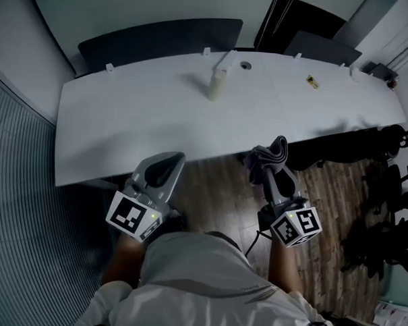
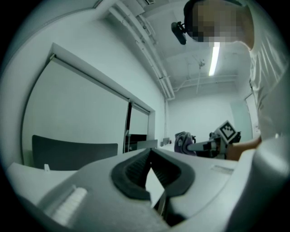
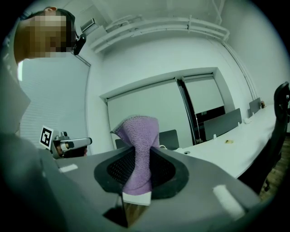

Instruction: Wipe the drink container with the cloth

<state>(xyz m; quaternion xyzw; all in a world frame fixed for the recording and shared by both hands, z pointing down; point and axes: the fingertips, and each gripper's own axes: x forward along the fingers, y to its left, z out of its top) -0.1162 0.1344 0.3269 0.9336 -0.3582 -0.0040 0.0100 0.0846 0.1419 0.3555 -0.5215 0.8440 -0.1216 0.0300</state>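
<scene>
The drink container (image 1: 217,85), a pale slim shape, sat toward the far edge of the long white surface (image 1: 145,122), near a round port (image 1: 245,65) and well apart from both grippers; whether it stood upright or leaned could not be told from the head view. The cloth (image 3: 137,138), purple and towelling, was pinched upright between the jaws of the right gripper (image 3: 138,158), its loose top flaring above the pads; in the head view it showed as a dark bunch (image 1: 268,157) at the tip of that gripper (image 1: 272,170), over the wooden floor (image 1: 216,193) just short of the surface's near edge. The left gripper (image 2: 151,156) had its jaws closed together with nothing between them; from above its tip (image 1: 169,161) reached the near edge of the surface. Both forearms stretched forward from the person's body, side by side; each gripper pointed level toward the surface, marker cubes (image 1: 131,215) nearest the body. Dark chair backs (image 1: 155,40) stood behind the far edge.
</scene>
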